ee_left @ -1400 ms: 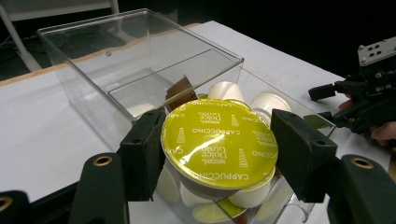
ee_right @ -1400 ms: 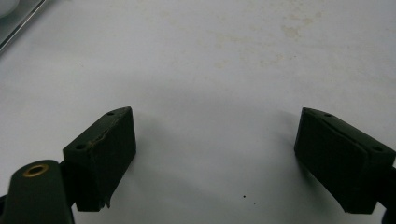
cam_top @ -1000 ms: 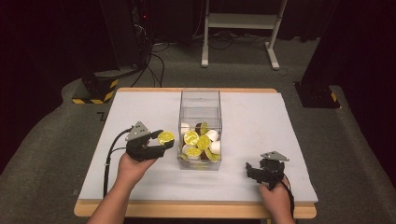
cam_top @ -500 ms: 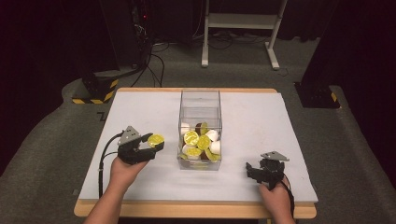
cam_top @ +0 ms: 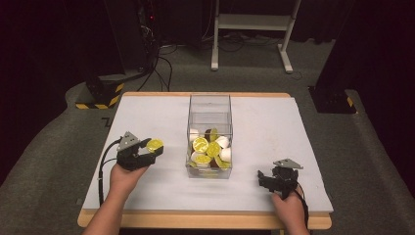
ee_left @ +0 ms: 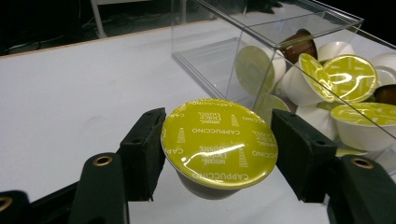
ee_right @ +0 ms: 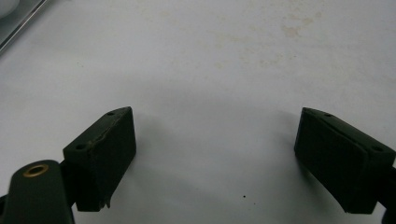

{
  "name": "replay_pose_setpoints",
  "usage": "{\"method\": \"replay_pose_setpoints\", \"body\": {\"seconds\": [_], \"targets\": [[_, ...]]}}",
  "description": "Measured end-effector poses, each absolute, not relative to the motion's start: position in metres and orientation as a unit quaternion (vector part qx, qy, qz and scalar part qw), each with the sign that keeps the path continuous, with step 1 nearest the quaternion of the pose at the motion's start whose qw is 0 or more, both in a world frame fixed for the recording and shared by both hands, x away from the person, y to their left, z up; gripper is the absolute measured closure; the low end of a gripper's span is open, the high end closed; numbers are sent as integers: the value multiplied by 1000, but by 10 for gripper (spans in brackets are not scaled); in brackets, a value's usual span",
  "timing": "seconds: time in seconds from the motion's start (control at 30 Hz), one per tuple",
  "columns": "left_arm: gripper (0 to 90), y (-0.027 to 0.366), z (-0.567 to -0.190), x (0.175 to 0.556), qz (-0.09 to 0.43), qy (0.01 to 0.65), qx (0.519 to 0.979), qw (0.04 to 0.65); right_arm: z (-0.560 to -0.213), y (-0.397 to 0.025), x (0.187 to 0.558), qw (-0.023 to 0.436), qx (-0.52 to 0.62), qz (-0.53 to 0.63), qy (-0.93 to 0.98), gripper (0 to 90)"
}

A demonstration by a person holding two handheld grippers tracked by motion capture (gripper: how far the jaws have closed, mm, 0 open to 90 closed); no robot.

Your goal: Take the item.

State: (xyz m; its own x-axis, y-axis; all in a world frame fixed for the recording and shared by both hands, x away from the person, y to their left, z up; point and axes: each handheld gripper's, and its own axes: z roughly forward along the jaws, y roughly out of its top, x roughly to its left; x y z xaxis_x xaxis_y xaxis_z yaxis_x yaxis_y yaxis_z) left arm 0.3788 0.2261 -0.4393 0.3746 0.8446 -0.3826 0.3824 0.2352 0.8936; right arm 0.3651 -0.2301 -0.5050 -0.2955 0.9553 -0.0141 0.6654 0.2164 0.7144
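left hand-held gripper (ee_left: pixel 219 140) clenched on a yellow-lidded coffee capsule (ee_left: pixel 218 138) above the table (cam_top: pixel 147 196), left of the clear box (cam_top: pixel 209 139) of capsules; right hand-held gripper (ee_right: pixel 219 158) spread wide, empty.

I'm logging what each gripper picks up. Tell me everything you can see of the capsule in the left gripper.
The capsule is a small coffee pod with a shiny yellow-green foil lid printed CAPPUCCINO in white around its rim. Its cup body below the lid looks dark and is mostly hidden. It sits lid-up, slightly tilted, clamped at its sides between the left gripper's black jaws, above the white table, left of the clear box and outside it.
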Motion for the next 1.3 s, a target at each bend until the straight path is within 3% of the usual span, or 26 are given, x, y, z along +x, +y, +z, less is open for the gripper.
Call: {"method": "replay_pose_setpoints", "body": {"seconds": [0.7, 1.3], "targets": [[380, 224, -444, 419, 211, 536, 579, 578, -505, -230, 365, 235, 545, 308, 744, 128], [380, 214, -484, 466, 230, 562, 583, 540, -505, -230, 365, 235, 546, 308, 743, 128]]}}
